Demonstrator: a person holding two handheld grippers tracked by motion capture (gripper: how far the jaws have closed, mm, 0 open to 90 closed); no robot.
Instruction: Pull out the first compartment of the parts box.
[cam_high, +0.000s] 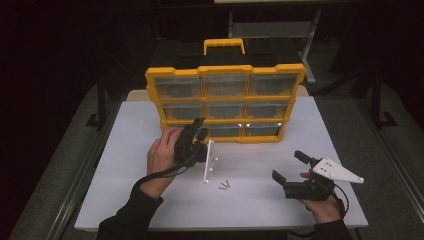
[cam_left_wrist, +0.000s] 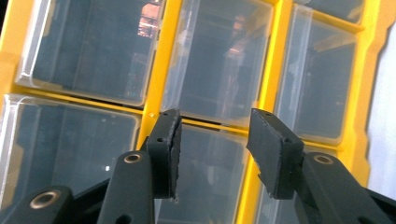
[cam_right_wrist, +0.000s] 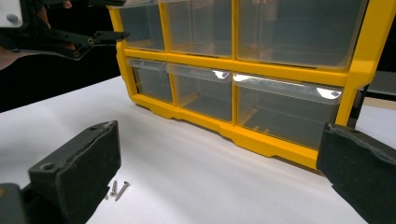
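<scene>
no legible writing on yellow organiser (cam_high: 226, 70); left hand-held gripper (cam_high: 199, 131) open at drawers.

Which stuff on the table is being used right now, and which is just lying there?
In use:
- left gripper, jaws apart, nothing between them, up at the bottom-left drawer
- yellow drawer organizer
- bottom-left drawer

Just lying about:
- screws on the white table
- right gripper, open, resting low beside them

The left gripper (cam_high: 199, 129) hides part of the organizer's (cam_high: 225, 102) bottom-left drawer (cam_high: 176, 131).
</scene>
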